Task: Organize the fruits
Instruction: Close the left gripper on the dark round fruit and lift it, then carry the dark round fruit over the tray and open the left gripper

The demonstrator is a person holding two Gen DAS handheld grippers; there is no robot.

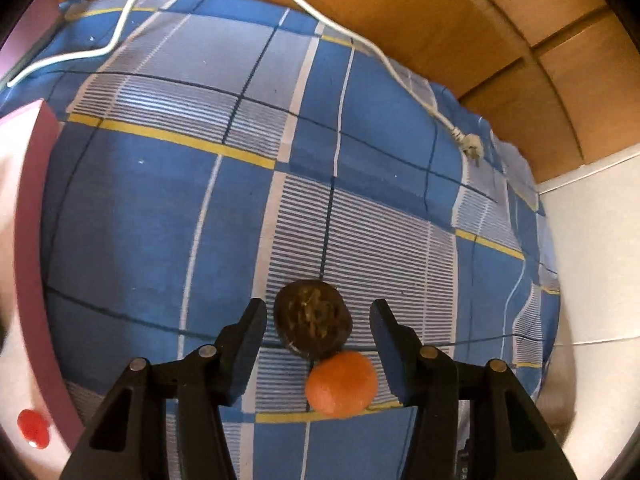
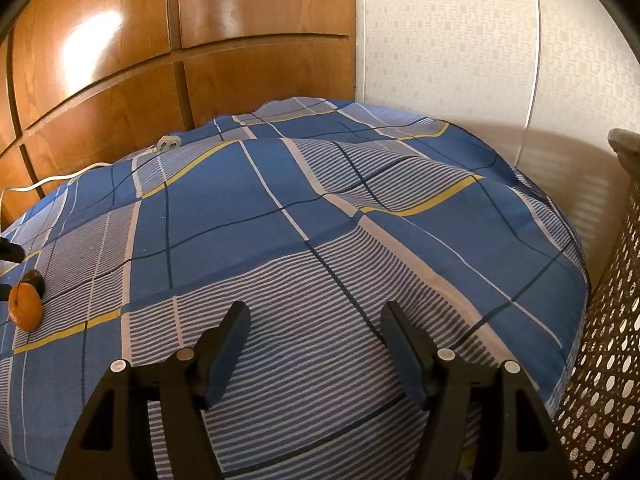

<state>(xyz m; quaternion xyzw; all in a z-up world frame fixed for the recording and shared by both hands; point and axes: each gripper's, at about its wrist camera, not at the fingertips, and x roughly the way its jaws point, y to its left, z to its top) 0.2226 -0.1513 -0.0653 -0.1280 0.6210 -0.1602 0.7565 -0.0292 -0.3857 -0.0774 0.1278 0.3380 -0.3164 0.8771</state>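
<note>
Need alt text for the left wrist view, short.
The left tool hangs open over a dark brown round fruit and an orange that touch on a blue plaid bedsheet, neither gripped. A white power cord crosses the sheet's far edge, and a pink box stands at left.

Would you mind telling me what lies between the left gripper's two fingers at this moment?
In the left wrist view, a dark brown fruit and an orange touching it lie on the bedsheet between the left gripper fingers, neither gripped.
</note>
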